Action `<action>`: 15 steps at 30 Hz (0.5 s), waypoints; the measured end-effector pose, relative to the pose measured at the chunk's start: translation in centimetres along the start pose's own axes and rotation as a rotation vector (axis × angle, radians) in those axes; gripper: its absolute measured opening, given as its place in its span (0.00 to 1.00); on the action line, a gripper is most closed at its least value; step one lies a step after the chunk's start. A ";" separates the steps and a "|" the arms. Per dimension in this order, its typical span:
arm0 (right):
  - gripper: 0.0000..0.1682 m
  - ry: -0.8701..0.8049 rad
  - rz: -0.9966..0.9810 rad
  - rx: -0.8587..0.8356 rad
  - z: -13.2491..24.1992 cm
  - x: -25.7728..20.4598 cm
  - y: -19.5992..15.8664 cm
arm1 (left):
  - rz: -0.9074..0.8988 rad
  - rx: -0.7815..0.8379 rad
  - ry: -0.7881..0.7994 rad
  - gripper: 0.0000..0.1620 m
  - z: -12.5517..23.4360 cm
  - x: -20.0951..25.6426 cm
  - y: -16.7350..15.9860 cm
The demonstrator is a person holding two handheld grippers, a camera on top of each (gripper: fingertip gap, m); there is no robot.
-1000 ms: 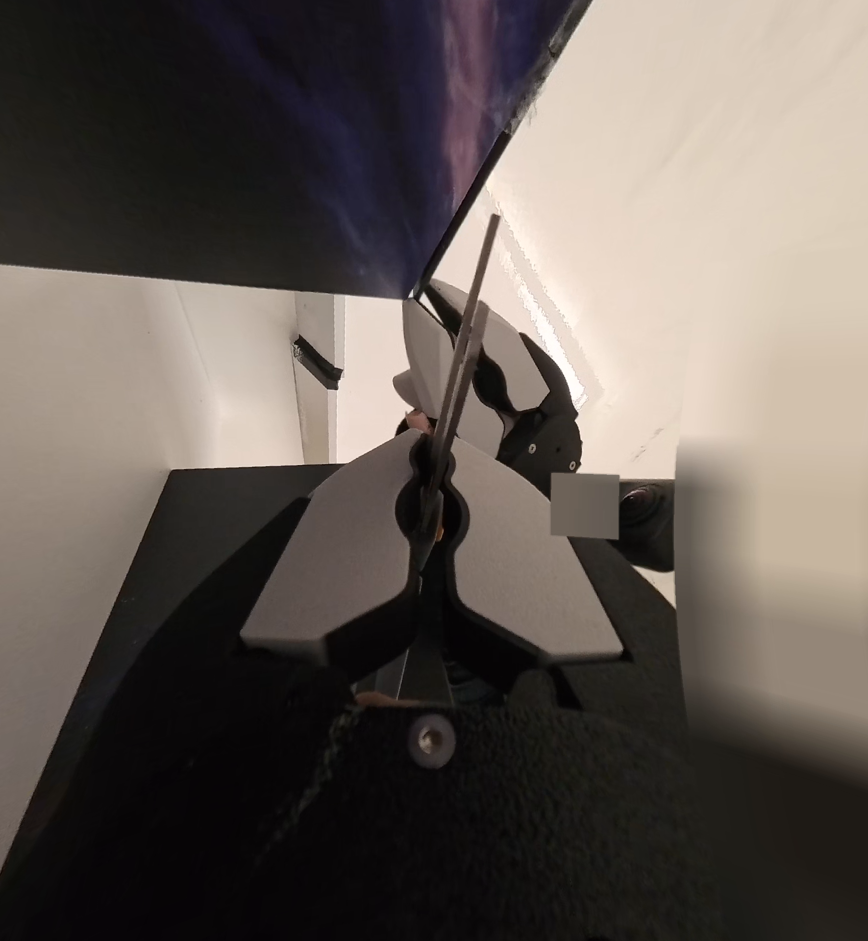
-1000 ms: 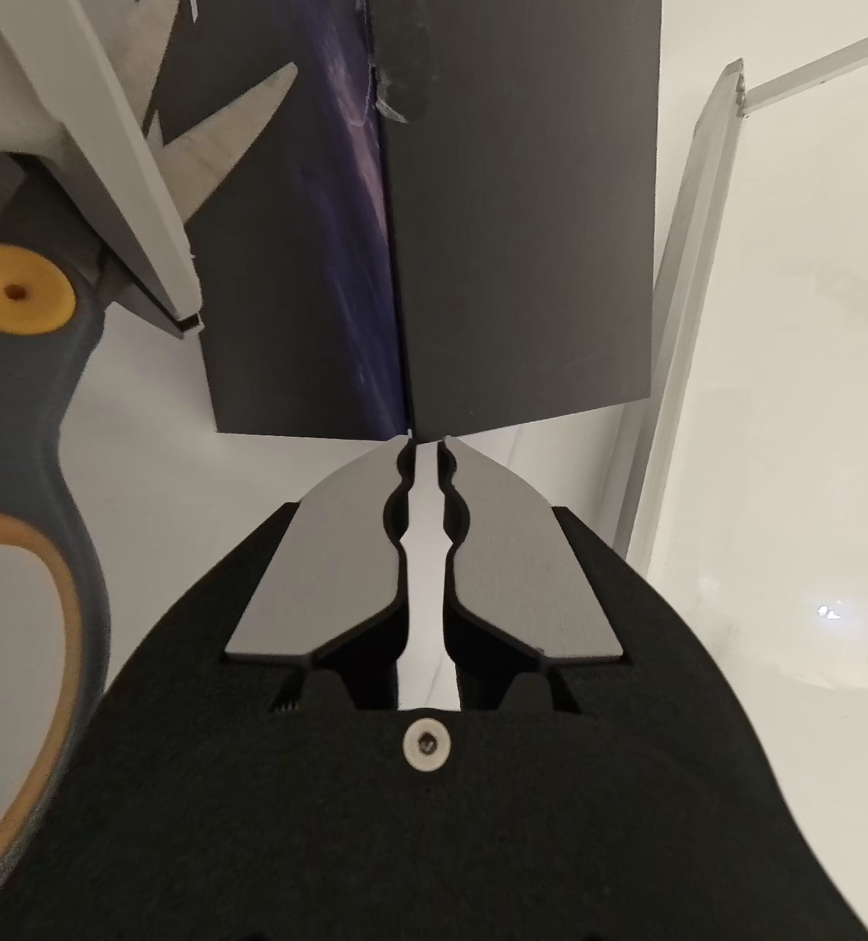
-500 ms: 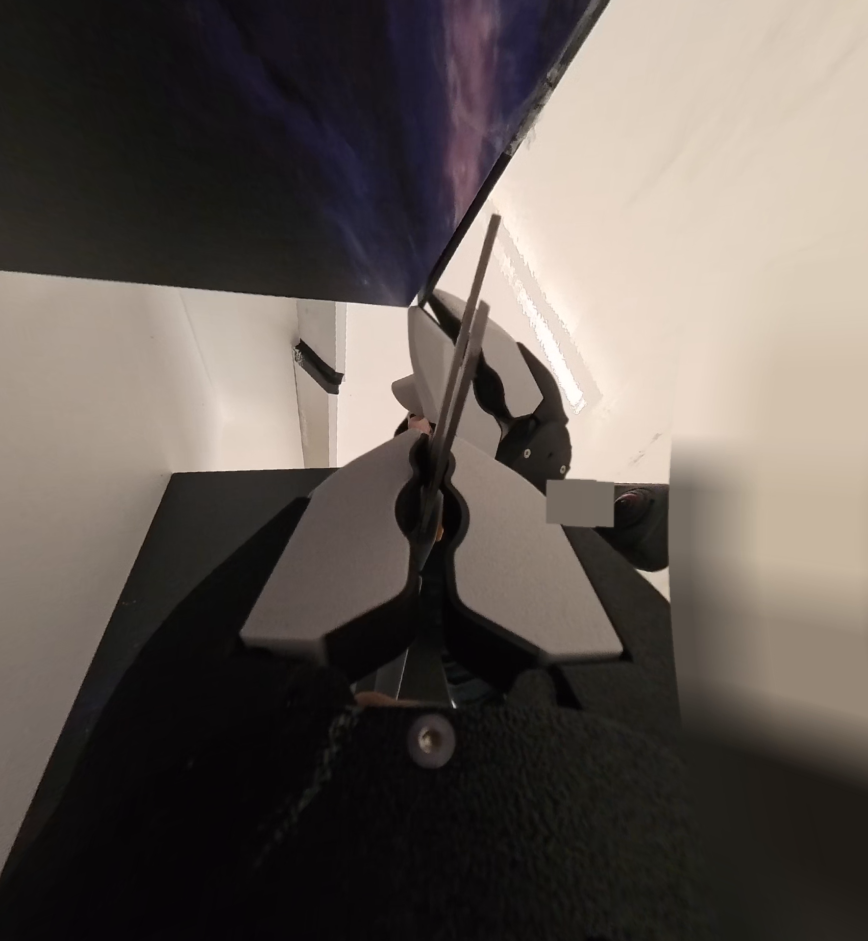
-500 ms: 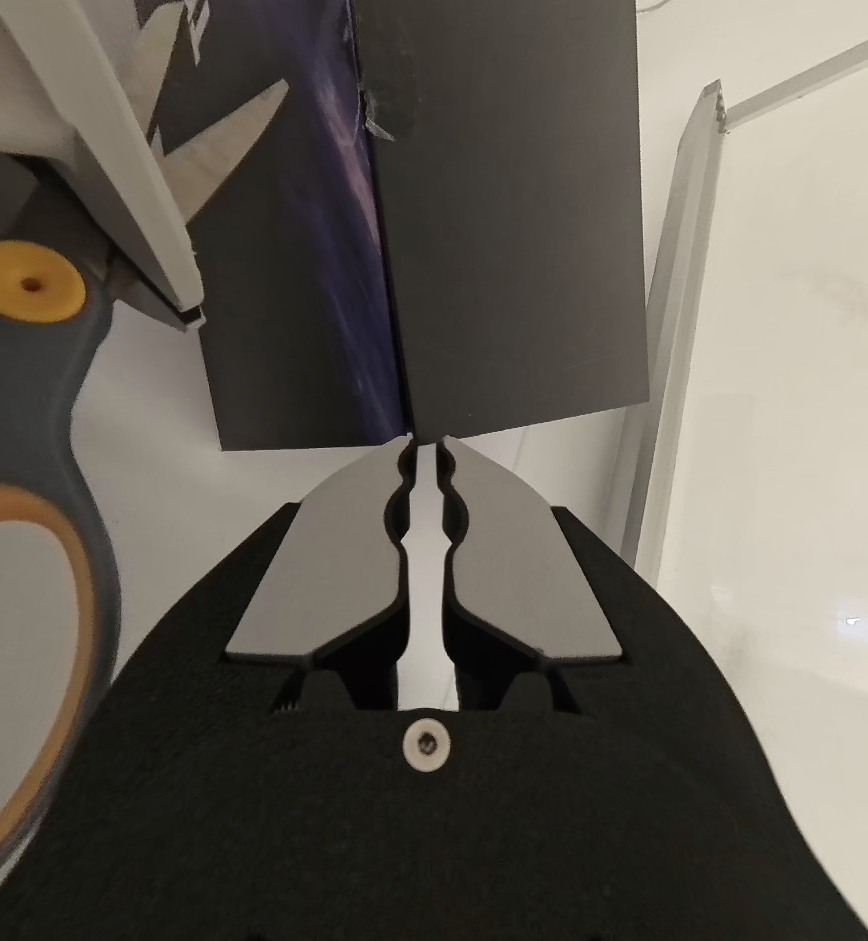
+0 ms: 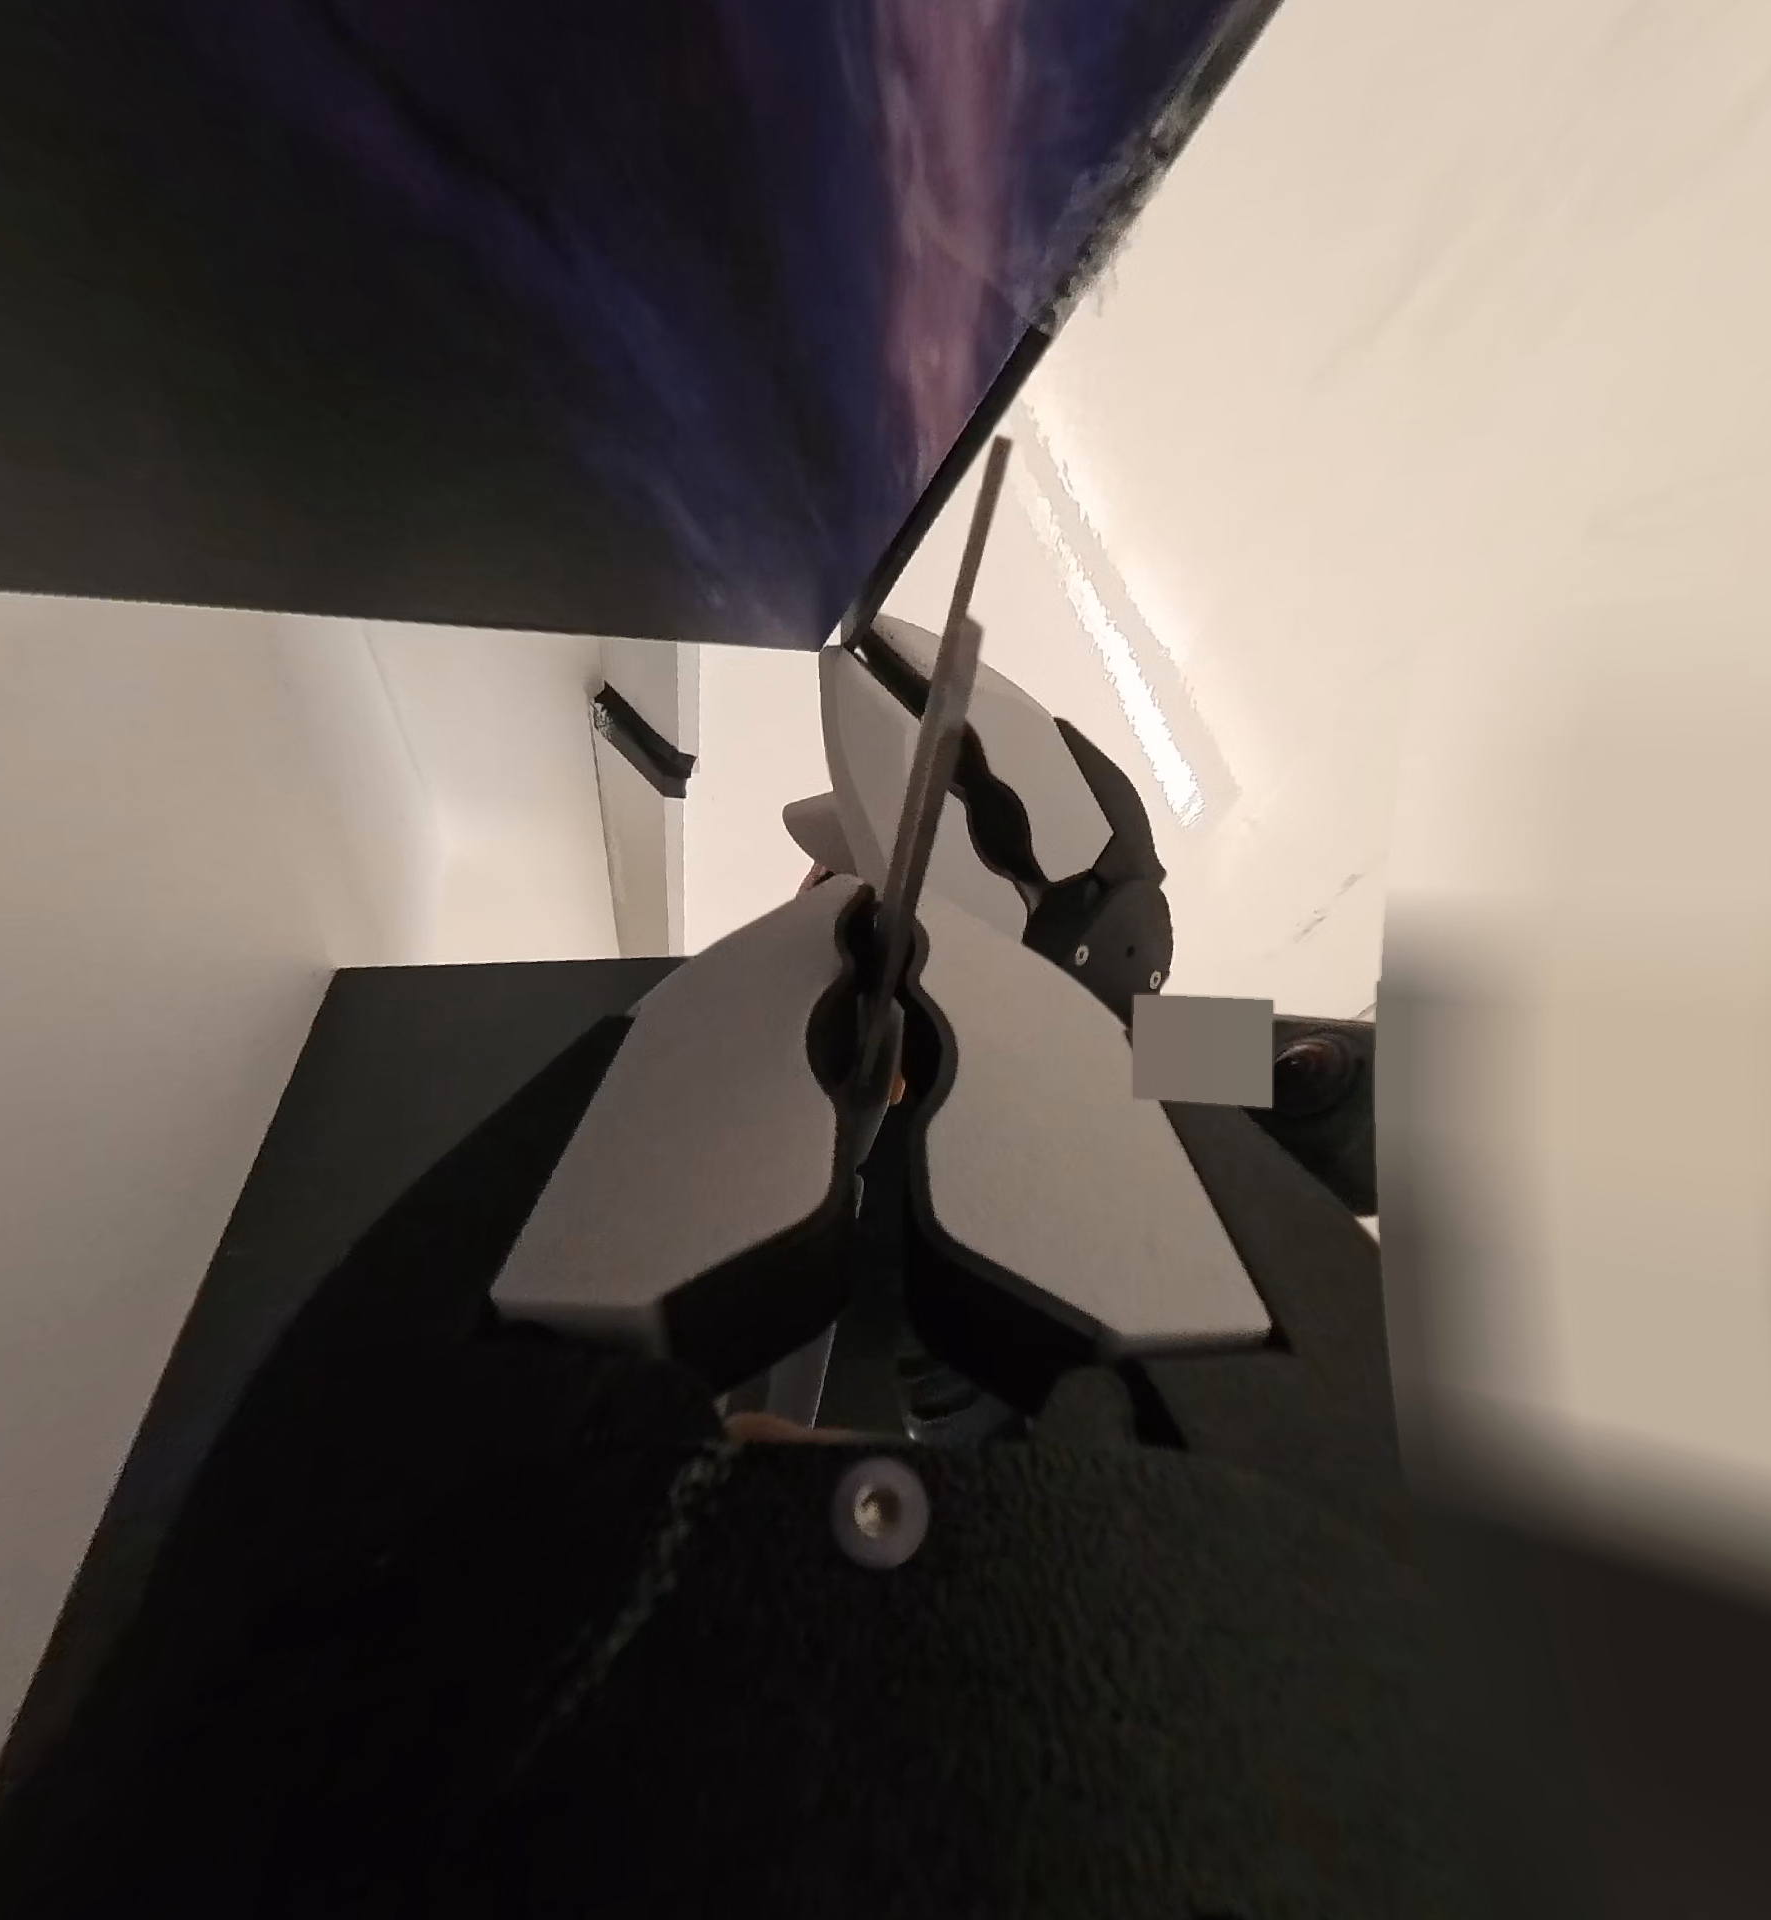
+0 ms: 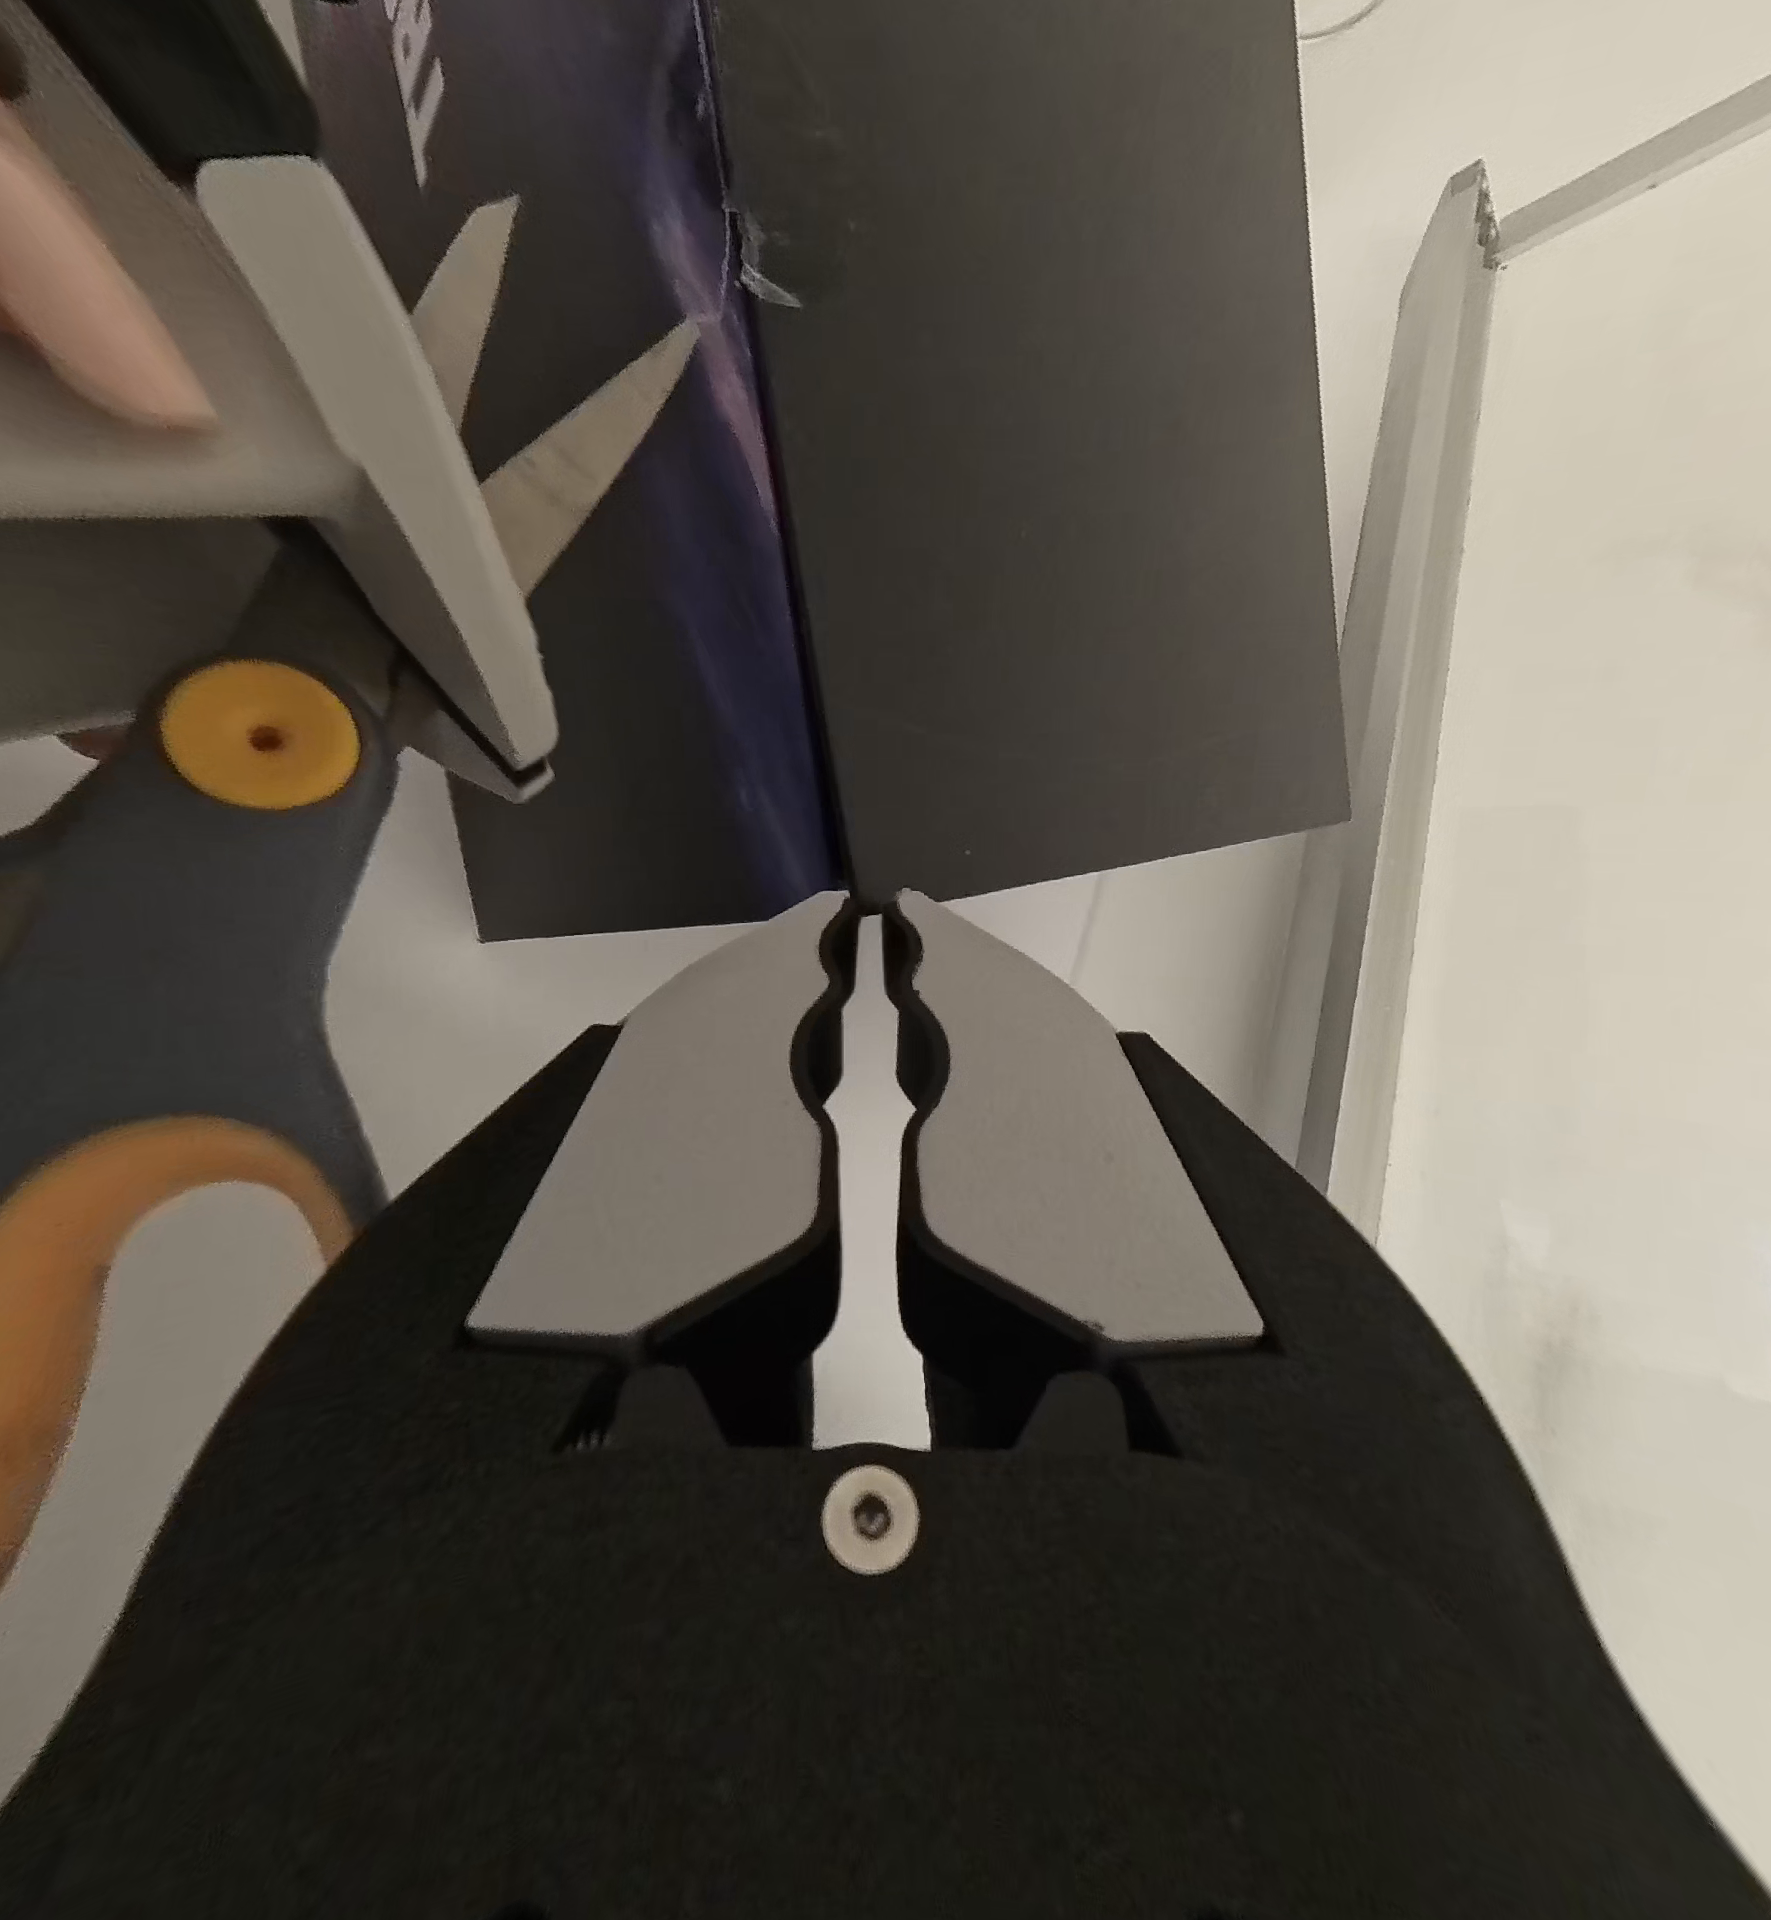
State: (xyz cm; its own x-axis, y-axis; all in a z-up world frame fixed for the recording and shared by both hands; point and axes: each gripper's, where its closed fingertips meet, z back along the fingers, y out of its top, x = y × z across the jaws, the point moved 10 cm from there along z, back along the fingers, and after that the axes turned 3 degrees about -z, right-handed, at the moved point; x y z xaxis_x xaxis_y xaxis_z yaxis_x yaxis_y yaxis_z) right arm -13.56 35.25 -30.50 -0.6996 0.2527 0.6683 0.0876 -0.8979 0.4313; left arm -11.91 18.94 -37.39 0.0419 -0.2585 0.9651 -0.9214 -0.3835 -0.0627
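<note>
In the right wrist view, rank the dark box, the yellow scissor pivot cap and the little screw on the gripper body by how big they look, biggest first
1. dark box, largest by far.
2. yellow pivot cap on the scissors.
3. screw, smallest.
The screw sits nearest the camera, so its true size against the cap is unsure.

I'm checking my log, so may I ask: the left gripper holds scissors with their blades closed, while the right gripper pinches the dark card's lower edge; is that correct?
Not quite: the scissors have their blades open in a V, as the right wrist view shows. The rest holds: the left gripper grips them, and the right gripper pinches the dark card at its lower edge.
</note>
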 end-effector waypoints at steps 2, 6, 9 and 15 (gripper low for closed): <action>0.01 -0.006 0.018 -0.002 0.0 -0.1 0.1 | 0.002 0.003 0.008 0.00 -0.2 0.0 0.0; 0.02 0.000 0.012 0.002 0.0 0.1 0.0 | 0.015 0.026 0.018 0.00 -0.2 0.2 0.5; 0.01 -0.001 0.018 0.002 0.0 0.0 0.0 | 0.030 0.037 0.025 0.00 -0.1 0.2 0.6; 0.01 -0.001 0.019 0.000 0.1 0.0 0.1 | 0.029 0.040 0.030 0.00 0.1 0.3 0.7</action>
State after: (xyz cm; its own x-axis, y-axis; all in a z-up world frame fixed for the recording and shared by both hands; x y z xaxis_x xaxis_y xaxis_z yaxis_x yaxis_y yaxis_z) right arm -13.48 35.21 -30.42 -0.6968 0.2363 0.6772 0.1011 -0.9024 0.4189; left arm -12.52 18.49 -37.18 0.0036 -0.2439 0.9698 -0.9061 -0.4112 -0.1000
